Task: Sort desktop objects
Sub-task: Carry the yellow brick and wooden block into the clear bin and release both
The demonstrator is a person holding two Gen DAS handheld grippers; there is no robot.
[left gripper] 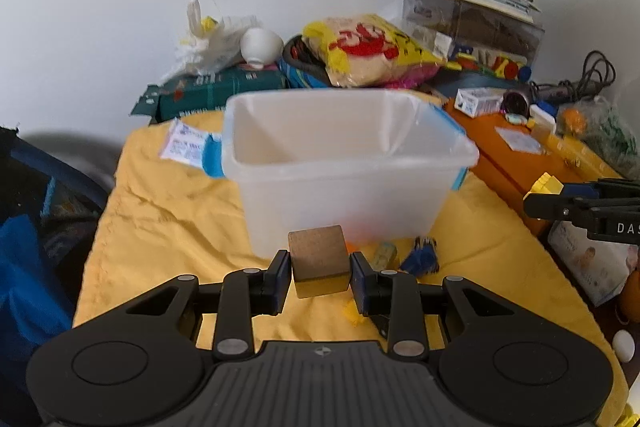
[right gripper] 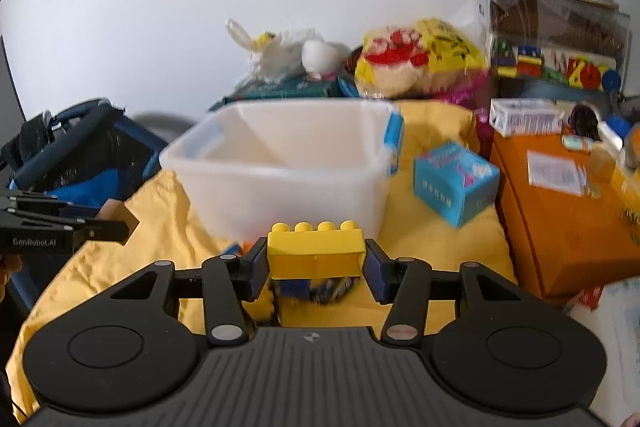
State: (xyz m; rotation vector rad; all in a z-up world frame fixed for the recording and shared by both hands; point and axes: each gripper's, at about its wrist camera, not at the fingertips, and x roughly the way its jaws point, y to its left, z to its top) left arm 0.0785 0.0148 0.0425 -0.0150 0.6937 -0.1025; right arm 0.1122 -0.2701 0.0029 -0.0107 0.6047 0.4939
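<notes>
Two grippers are holding loads above the yellow cloth: left gripper (left gripper: 320,277) is clamping a brown wooden cube (left gripper: 319,261), right gripper (right gripper: 316,263) is clamping a yellow studded plastic brick (right gripper: 316,247), both just before the translucent white plastic bin (left gripper: 344,163).

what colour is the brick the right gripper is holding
Yellow: the studded brick shows best in the right wrist view.

Readable lettering on the 2 tools

The left tool (right gripper: 60,227), seen from the right wrist, bears "GenRobot.AI" in pale letters on its black side; the right tool (left gripper: 592,205), seen from the left wrist, shows "DAS", cut off at the edge.
</notes>
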